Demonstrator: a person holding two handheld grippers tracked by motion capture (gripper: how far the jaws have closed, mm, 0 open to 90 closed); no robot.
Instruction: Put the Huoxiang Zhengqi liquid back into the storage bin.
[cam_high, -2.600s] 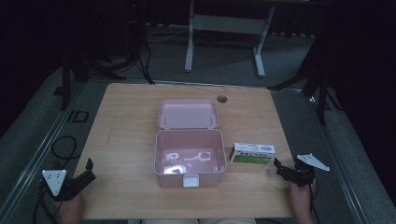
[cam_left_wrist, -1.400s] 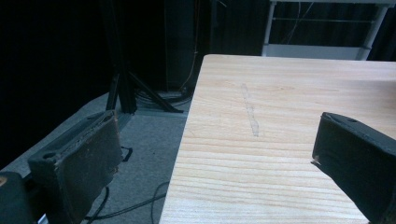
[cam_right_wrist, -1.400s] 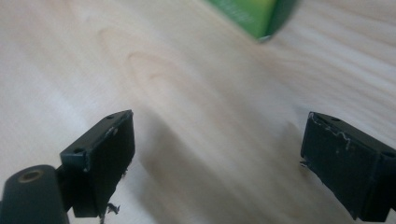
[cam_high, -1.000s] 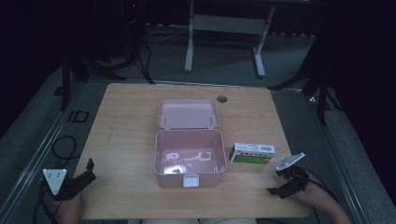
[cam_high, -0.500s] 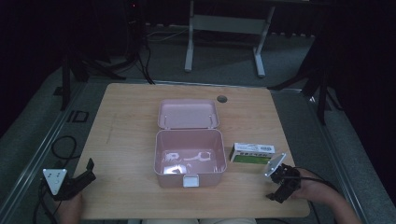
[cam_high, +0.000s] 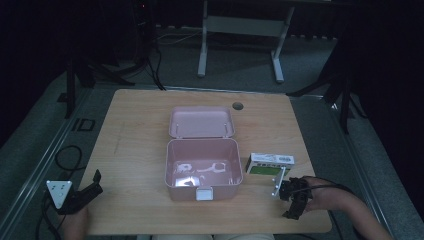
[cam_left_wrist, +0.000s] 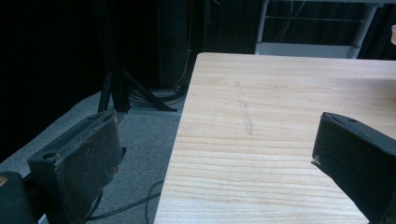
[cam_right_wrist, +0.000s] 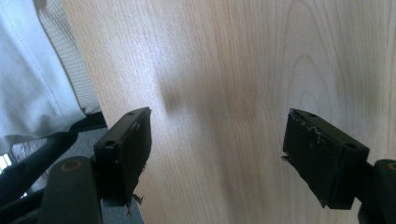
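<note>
At the near left corner of the wooden table (cam_high: 135, 125) the left gripper (cam_high: 89, 189) rests low at the edge, its grey three-cornered plate (cam_high: 59, 191) turned up and its jaws spread wide with nothing between them; in the left gripper view the two black jaws frame bare wood and the dark floor beside the table edge. In the middle of the table stands a pink box (cam_high: 202, 167), its lid (cam_high: 201, 121) thrown back flat behind it, and inside on its floor lie a few small pale pieces too dim to tell apart. Just right of the box, apart from it, a small green and white carton (cam_high: 270, 163) lies flat. Near the front right edge, just in front of that carton, the right gripper (cam_high: 295, 202) is held tipped over, pointing back toward the person's side of the table, its plate on edge close to the carton. Its jaws stand wide apart and empty, and the right gripper view shows plain wood grain between them, with pale cloth beyond the table edge.
</note>
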